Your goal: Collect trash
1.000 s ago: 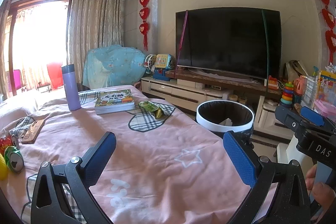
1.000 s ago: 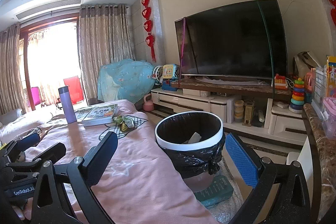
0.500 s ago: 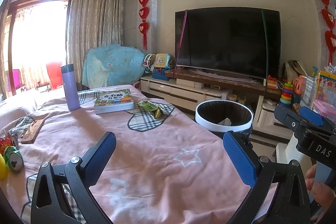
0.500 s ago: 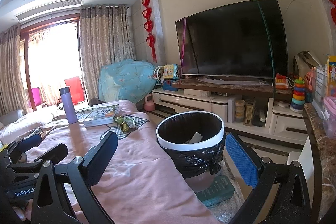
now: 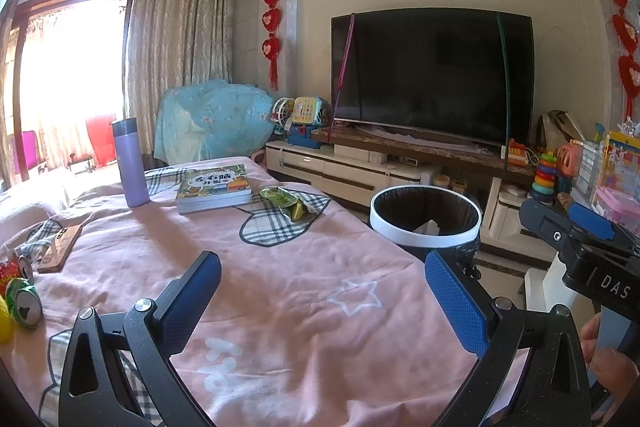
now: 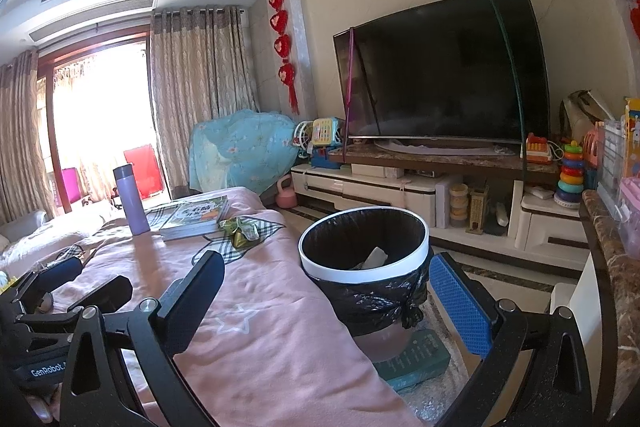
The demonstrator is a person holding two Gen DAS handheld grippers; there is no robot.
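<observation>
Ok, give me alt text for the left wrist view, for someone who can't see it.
The open left hand-held gripper hovers empty above a pink bedspread. A crumpled green snack wrapper lies farther back beside a green picture book and an upright purple flask. A black-lined round bin with a white rim stands off the right edge.

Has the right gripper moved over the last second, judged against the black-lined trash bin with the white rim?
Yes, slightly. In the right wrist view the trash bin has drifted a little rightward between the open right gripper fingers, so the gripper edged left.
</observation>
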